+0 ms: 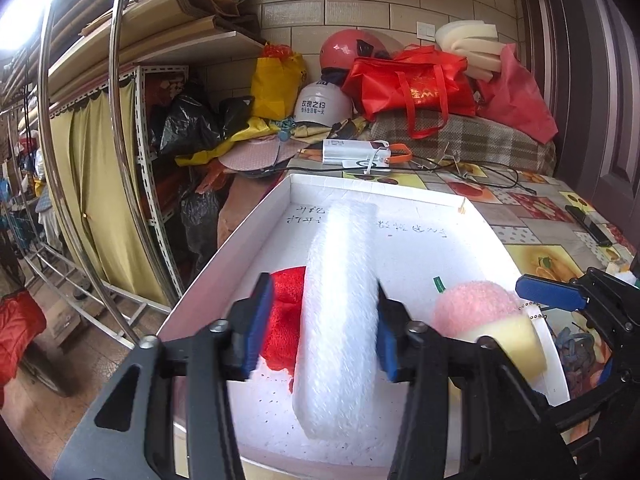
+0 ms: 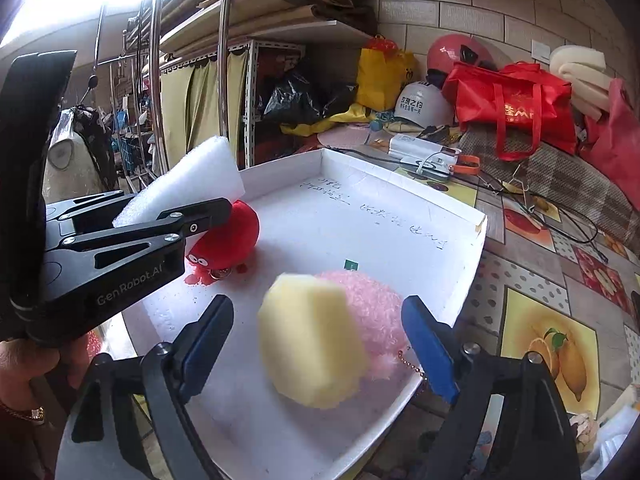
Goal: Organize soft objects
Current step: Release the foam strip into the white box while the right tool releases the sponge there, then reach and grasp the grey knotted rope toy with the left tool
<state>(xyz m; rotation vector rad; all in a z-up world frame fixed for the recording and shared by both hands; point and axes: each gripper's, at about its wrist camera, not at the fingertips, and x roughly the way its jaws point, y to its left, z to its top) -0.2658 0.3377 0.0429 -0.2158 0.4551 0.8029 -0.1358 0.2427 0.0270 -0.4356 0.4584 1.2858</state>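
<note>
While I've got both feeds up, my left gripper (image 1: 326,320) has its jaws spread, with the white foam (image 1: 340,300) lying lengthwise between them. I can't tell if the pads touch it, though a gap shows on the left side. Just outside the left jaw sits the red plush (image 1: 285,316). My right gripper (image 2: 316,344) is spread wide too, and the yellow sponge (image 2: 310,340) sits between its jaws, clear of both pads, blurry. Right behind the sponge, toward the right jaw, is the pink plush (image 2: 372,312). Everything sits in the white tray (image 2: 452,280) on the patterned tabletop (image 2: 532,280).
</note>
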